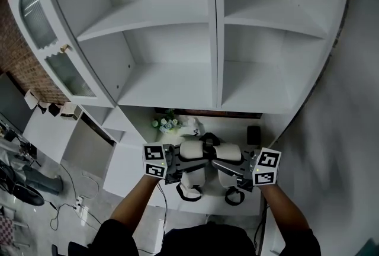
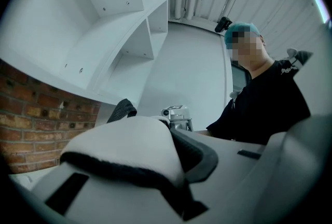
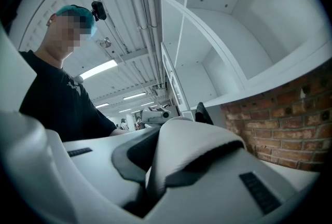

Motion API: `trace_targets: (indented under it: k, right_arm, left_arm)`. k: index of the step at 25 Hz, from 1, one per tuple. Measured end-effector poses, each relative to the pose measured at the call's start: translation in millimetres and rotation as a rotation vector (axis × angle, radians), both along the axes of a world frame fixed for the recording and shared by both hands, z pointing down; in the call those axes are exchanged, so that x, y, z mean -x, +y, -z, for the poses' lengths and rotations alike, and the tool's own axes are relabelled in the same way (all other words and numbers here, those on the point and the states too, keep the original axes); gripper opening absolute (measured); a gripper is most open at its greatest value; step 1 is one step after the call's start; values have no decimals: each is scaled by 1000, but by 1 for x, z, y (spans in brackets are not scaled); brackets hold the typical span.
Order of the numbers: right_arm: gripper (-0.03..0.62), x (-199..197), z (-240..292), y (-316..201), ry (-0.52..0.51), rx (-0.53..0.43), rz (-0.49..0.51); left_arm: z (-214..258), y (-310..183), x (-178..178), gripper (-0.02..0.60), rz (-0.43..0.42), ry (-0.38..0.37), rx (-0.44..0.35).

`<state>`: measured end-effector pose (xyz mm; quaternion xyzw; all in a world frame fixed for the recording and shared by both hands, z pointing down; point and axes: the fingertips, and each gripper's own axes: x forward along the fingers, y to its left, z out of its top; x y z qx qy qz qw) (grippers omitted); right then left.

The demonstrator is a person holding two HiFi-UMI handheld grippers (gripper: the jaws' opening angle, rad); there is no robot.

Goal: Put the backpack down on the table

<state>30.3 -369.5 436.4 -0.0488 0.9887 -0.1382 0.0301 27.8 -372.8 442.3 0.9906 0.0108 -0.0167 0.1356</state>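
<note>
White backpack (image 1: 210, 152), jaws of left gripper (image 1: 173, 166) and right gripper (image 1: 246, 167) clamped on it

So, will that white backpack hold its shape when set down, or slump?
Probably floppy: the backpack folds and bunches where the left gripper and right gripper pinch it. Its straps dangle loose, so they may land first and fold under. Likely light: two pinches carry it.
</note>
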Motion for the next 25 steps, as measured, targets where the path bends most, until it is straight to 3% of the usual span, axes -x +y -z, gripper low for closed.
trace_targets:
  k: [15, 25]
  right_arm:
    - [43, 8, -46, -2, 7, 97, -41]
    - [44, 13, -91, -10, 68, 177, -73]
  left_arm:
    - [-52, 5, 5, 52, -2, -37, 56]
    - [-99, -2, 9, 52, 1, -54, 168]
